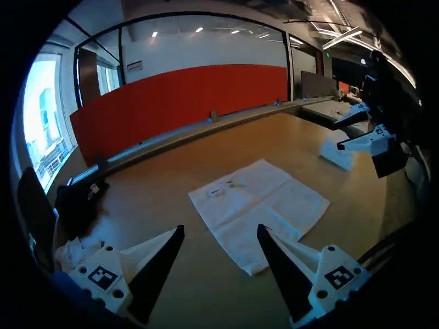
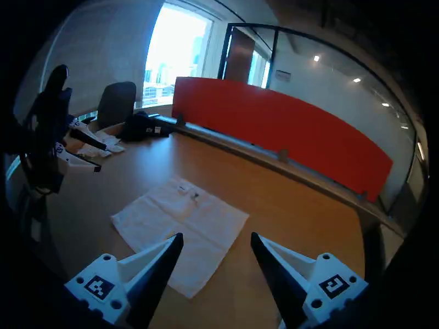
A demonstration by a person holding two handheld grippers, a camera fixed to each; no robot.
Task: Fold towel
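towel [image 1: 258, 200] lies flat on table [image 1: 181, 164]

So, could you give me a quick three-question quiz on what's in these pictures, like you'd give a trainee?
1. True or false: the left gripper and the right gripper are both open and hold nothing.
2. The towel is: A) hanging on the wall, B) spread flat on the table, C) rolled into a ball.
3. What colour is the long panel behind the table?
Key: 1 true; 2 B; 3 red.
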